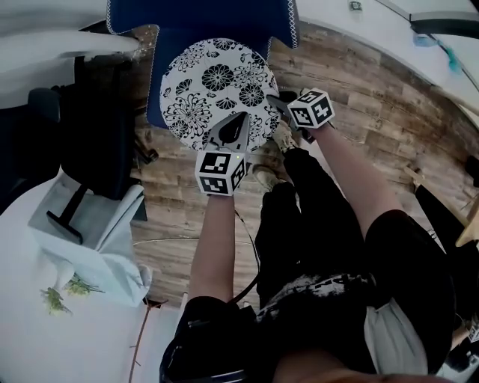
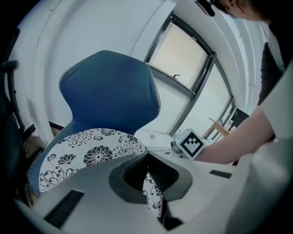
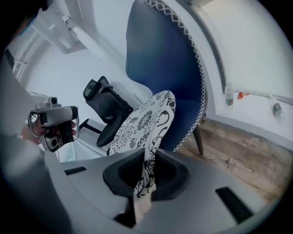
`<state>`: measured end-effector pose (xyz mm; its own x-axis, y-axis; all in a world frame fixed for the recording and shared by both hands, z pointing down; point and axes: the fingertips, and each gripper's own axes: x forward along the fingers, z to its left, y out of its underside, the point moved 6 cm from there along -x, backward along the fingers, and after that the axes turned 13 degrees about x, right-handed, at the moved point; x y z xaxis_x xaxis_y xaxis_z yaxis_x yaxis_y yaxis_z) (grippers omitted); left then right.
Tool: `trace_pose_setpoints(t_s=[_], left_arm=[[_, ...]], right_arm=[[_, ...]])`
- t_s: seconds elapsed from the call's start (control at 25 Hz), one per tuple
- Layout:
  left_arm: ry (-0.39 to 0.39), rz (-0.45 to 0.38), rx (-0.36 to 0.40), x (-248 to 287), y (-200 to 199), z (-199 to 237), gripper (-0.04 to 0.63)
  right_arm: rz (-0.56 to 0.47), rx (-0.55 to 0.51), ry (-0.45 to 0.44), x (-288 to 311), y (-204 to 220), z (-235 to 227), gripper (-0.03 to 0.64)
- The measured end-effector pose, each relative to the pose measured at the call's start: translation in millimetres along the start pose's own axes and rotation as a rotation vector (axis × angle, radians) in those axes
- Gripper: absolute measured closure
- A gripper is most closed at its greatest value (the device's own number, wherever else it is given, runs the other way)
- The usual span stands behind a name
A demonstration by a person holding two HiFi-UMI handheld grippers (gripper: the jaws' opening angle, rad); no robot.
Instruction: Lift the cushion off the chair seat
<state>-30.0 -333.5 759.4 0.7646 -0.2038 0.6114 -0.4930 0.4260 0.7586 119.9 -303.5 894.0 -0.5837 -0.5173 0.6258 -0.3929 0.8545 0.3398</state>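
i see the round white cushion (image 1: pixel 213 90) with black flowers at twelve o'clock, lying on the blue chair (image 1: pixel 196 19) seat, near rim pinched.

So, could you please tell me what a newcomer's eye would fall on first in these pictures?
The round white cushion with black flower print stands out first, lying on the seat of the blue upholstered chair at the top of the head view. Next come the left gripper and the right gripper, each clamped on the cushion's near edge, the fabric plainly pinched between the right one's jaws.
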Motion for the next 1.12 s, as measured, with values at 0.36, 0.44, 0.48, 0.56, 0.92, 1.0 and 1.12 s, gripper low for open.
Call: trace_pose_setpoints(t_s=[0.36, 0.44, 0.48, 0.56, 0.92, 1.0, 1.12], left_arm=[[-0.073, 0.012, 0.080, -54.0, -32.7, 0.7, 0.583], [-0.094, -0.013, 0.080, -68.8, -49.1, 4.7, 0.583], [-0.104, -0.028, 0.080, -76.6, -58.0, 5.9, 0.583], [-0.120, -0.057, 0.079, -90.4, -75.6, 4.7, 0.583], [-0.222, -0.132, 0.088, -170.3, -120.6, -5.6, 0.583], [-0.238, -0.156, 0.082, -183.7, -125.3, -12.7, 0.583], [-0.257, -0.184, 0.076, -203.3, -128.9, -21.3, 0.583]], right_arm=[[-0.036, -0.163, -0.058, -39.1, -28.4, 71.4, 0.580], [-0.047, -0.207, -0.070, -48.1, -41.6, 93.1, 0.580], [-0.055, -0.227, -0.077, -53.2, -47.8, 104.0, 0.580], [-0.075, -0.260, -0.088, -67.2, -58.3, 122.5, 0.580], [-0.186, -0.330, -0.132, -130.2, -92.7, 191.6, 0.580], [-0.209, -0.353, -0.141, -145.0, -100.6, 206.8, 0.580], [-0.243, -0.405, -0.147, -166.1, -109.8, 233.0, 0.580]])
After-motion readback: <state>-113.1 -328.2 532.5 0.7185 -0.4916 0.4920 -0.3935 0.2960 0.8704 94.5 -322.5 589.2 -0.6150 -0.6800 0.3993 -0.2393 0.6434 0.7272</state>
